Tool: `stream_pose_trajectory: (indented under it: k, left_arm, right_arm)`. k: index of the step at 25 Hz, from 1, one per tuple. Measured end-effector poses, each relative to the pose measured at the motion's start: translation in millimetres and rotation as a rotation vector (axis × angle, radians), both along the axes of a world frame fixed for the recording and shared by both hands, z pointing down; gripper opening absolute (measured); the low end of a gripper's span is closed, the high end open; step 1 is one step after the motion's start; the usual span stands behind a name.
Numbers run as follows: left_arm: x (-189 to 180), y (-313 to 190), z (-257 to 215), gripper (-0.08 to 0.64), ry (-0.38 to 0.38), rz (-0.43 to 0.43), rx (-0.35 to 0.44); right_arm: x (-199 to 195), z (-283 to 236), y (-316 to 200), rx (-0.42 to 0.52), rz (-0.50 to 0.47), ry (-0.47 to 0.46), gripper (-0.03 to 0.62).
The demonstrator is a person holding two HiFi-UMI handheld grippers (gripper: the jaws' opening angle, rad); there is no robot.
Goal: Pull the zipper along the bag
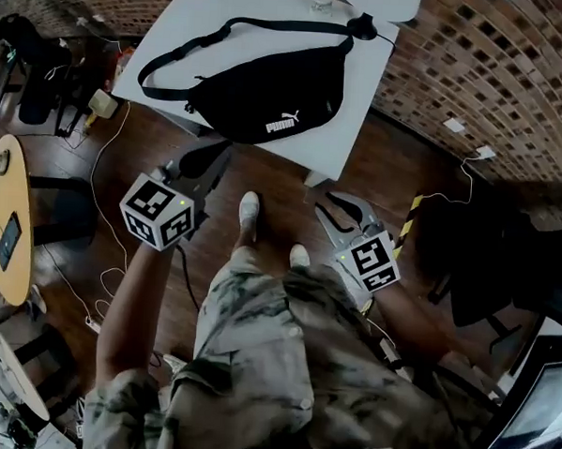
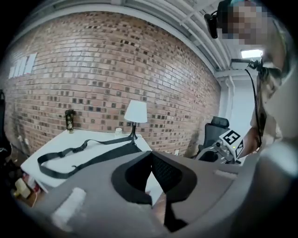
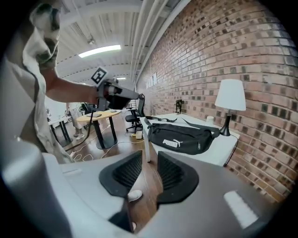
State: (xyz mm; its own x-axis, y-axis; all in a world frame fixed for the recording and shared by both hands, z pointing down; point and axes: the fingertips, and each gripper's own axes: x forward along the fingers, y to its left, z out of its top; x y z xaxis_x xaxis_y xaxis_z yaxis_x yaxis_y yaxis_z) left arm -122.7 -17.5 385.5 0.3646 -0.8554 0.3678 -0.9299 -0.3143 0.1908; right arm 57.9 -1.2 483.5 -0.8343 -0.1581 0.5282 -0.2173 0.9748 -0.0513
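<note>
Black bag (image 1: 269, 101) lay on the white counter (image 1: 255, 2), far ahead, strap looped left, lamp (image 3: 231, 95) at its far right end. Left gripper (image 2: 151, 155) jaws clenched, right gripper (image 3: 149, 155) jaws released, both empty, held near over wooden floor (image 1: 274, 172).

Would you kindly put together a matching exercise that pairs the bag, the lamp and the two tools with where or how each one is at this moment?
Column one:
1. bag
2. lamp
3. left tool
4. right tool

Column two:
A. jaws apart, nothing between them
B. lying flat on the white table
C. standing upright on the table, close to the brick wall
D. jaws together at the tips, holding nothing

Pairs: 1-B, 2-C, 3-D, 4-A
</note>
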Motion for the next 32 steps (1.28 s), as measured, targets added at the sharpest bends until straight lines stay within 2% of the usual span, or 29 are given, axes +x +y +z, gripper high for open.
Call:
stream_pose_trajectory:
  k: [3,6,9,16,21,24,28,32]
  left_arm:
    - [50.9,73.6,-5.3,0.002,0.100,-0.054,-0.029]
    - [96.9,137.5,-9.7,0.002,0.096,-0.056,-0.068]
    - [122.8,185.2,-22.2,0.002,0.119,-0.094,-0.070]
    - [145.9,287.0,-41.1,0.002,0.130,-0.157,0.024]
    - [157.3,371.1,-53.5,0.002,0.149,-0.142,0.062]
    - [170.2,411.4,-57.1,0.002,0.126,-0.107,0.075]
    - [197.6,443.4,-56.2,0.002,0.156,-0.079,0.070]
    - [224.9,455.5,-61.9,0.002,0.134,-0.061,0.082]
  right_arm:
    - [27.4,-10.7,24.5,-0.008,-0.026,-0.023,0.107]
    - [40.4,-25.6,55.5,-0.007,-0.059,-0.061,0.104]
    - [50.0,-43.0,88.2,0.014,-0.090,-0.102,0.103]
    - [73.3,-78.5,179.8,0.082,-0.113,-0.161,0.098]
    - [91.9,-104.7,265.4,0.075,-0.078,-0.187,0.095]
    - [106.7,-121.8,312.6,0.060,-0.046,-0.193,0.094]
    - [136.5,-132.2,349.9,0.070,-0.021,-0.204,0.094]
    - [168.3,-149.1,359.2,0.089,0.009,-0.219,0.094]
